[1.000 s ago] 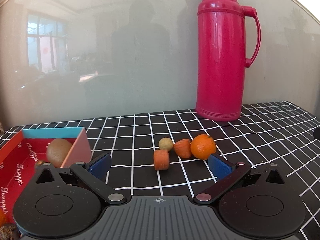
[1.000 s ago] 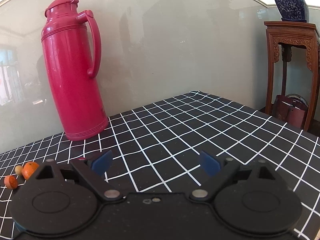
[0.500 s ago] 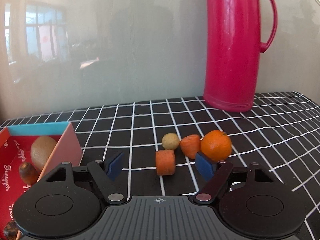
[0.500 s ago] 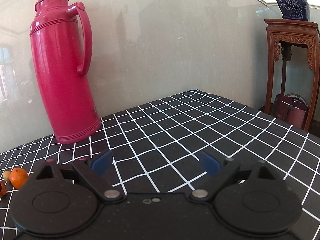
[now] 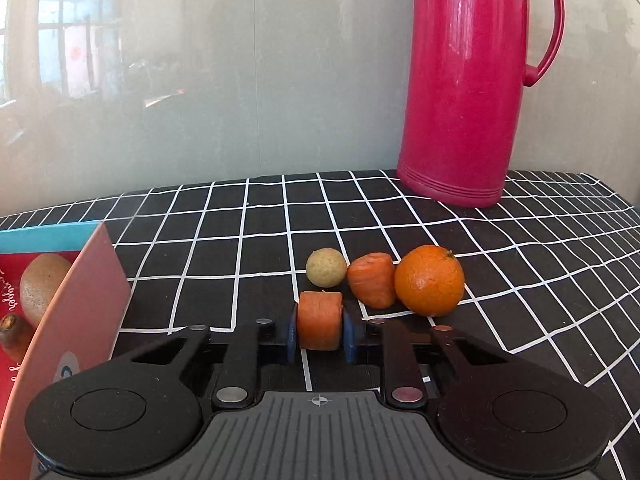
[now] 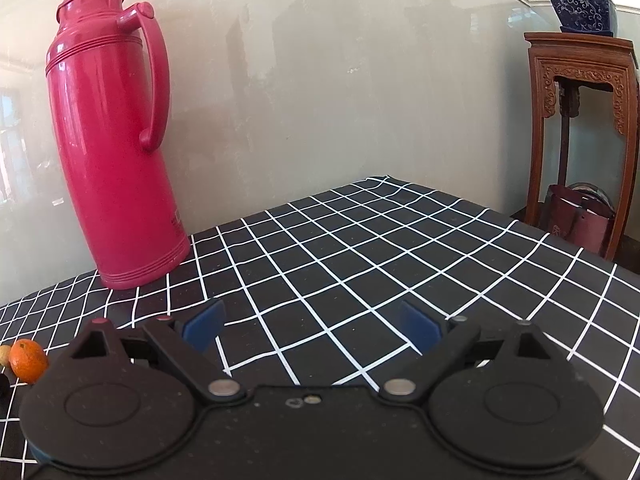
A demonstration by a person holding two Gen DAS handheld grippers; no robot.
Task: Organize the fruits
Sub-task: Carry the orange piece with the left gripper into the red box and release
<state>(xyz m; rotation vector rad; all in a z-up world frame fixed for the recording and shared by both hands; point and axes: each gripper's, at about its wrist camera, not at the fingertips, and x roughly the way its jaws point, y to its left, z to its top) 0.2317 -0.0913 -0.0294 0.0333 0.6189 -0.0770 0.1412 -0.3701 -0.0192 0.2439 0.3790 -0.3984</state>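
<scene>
In the left wrist view my left gripper (image 5: 320, 336) is shut on a short orange carrot chunk (image 5: 320, 320) that rests on the checked cloth. Just behind it lie a small yellowish round fruit (image 5: 326, 267), a second carrot piece (image 5: 372, 285) and an orange (image 5: 430, 280), touching one another. At the left stands a red box (image 5: 80, 300) with a kiwi (image 5: 42, 286) and a brown piece (image 5: 10, 332) inside. My right gripper (image 6: 312, 322) is open and empty above the cloth; the orange (image 6: 28, 360) shows at its far left.
A tall red thermos (image 5: 468, 80) stands at the back against the wall, also in the right wrist view (image 6: 112, 140). The black checked tablecloth (image 6: 360, 248) ends at the right, where a wooden stand (image 6: 580, 120) carries a blue pot (image 6: 580, 4).
My left gripper has moved forward and closed its blue pads on the carrot chunk. The right gripper has turned slightly, so the thermos sits further right in its view.
</scene>
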